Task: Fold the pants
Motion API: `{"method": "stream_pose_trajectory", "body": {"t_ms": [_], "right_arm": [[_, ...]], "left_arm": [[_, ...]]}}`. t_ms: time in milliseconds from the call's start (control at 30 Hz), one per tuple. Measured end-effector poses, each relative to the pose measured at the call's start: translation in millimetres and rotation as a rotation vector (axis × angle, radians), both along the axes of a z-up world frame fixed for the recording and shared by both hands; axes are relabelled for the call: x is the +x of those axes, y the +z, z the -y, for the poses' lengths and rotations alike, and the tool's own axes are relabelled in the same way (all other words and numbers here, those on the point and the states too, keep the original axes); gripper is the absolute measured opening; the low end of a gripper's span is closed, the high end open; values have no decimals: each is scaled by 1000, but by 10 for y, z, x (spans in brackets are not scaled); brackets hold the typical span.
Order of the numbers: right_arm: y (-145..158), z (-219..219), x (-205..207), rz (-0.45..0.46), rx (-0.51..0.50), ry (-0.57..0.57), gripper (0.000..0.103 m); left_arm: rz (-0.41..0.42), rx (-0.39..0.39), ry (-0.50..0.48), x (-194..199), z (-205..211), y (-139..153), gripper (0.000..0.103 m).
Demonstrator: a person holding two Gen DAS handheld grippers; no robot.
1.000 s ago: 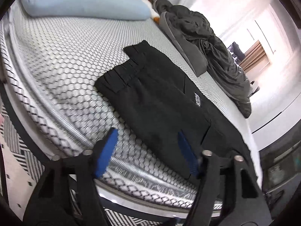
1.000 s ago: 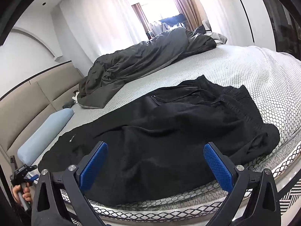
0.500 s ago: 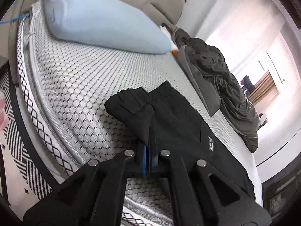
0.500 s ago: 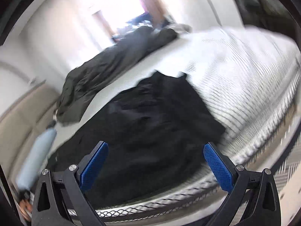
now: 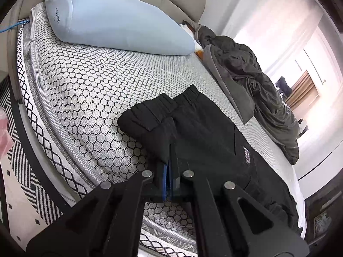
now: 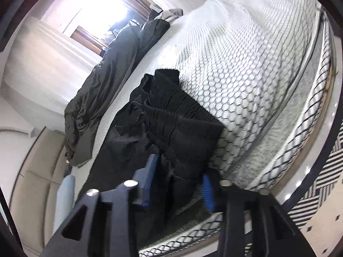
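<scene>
Black pants (image 5: 203,132) lie along the near edge of the bed. In the left wrist view my left gripper (image 5: 169,171) is shut on the near edge of the pants just behind the elastic cuffed end (image 5: 154,111). In the right wrist view the pants (image 6: 171,128) show bunched and wrinkled at their other end. My right gripper (image 6: 178,180) straddles this bunched fabric near the mattress edge, blue pads partly closed with cloth between them; whether they pinch it I cannot tell.
The mattress (image 5: 96,90) has a white honeycomb cover. A pale blue pillow (image 5: 111,21) lies at the headboard. A dark grey duvet (image 5: 257,81) is heaped along the far side and also shows in the right wrist view (image 6: 111,68). A black-and-white rug (image 6: 317,197) covers the floor.
My left gripper closed on the pants edge half a second ago and stays shut. My right gripper tilted, dropped to the pants' other end and narrowed around the fabric.
</scene>
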State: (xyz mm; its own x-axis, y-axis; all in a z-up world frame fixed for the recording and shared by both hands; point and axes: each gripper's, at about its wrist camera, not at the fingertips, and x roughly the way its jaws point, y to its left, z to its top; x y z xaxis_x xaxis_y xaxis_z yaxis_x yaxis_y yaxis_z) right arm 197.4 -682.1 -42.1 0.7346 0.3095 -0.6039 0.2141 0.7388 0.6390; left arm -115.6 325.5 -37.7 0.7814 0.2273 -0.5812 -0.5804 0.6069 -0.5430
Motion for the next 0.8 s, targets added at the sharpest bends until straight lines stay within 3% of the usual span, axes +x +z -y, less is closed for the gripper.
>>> {"method": "stream_pose_trajectory", "body": {"t_ms": [133, 233, 333, 433, 467, 533, 633, 700, 800], "right_arm": [[30, 80, -141, 11, 20, 0, 29], [141, 96, -267, 80, 55, 22, 29], [199, 144, -301, 159, 128, 49, 40], [124, 149, -156, 113, 123, 50, 42], [108, 127, -111, 96, 129, 43, 41], [63, 141, -49, 84, 122, 32, 14], [180, 204, -184, 127, 102, 12, 12], [251, 297, -351, 163, 78, -14, 11], [94, 366, -376, 95, 97, -32, 11]], "left_arm": [[-14, 1, 3, 17, 18, -8, 0], [-23, 16, 8, 44, 54, -13, 0], [-37, 12, 11, 89, 61, -39, 0], [-50, 12, 14, 152, 77, -52, 0], [-55, 10, 16, 168, 82, -60, 0], [-59, -2, 15, 206, 85, -78, 0], [-43, -16, 1, 155, 111, -39, 0], [-56, 26, -20, 121, 183, -6, 0], [-68, -13, -26, 134, 173, -90, 0]]}}
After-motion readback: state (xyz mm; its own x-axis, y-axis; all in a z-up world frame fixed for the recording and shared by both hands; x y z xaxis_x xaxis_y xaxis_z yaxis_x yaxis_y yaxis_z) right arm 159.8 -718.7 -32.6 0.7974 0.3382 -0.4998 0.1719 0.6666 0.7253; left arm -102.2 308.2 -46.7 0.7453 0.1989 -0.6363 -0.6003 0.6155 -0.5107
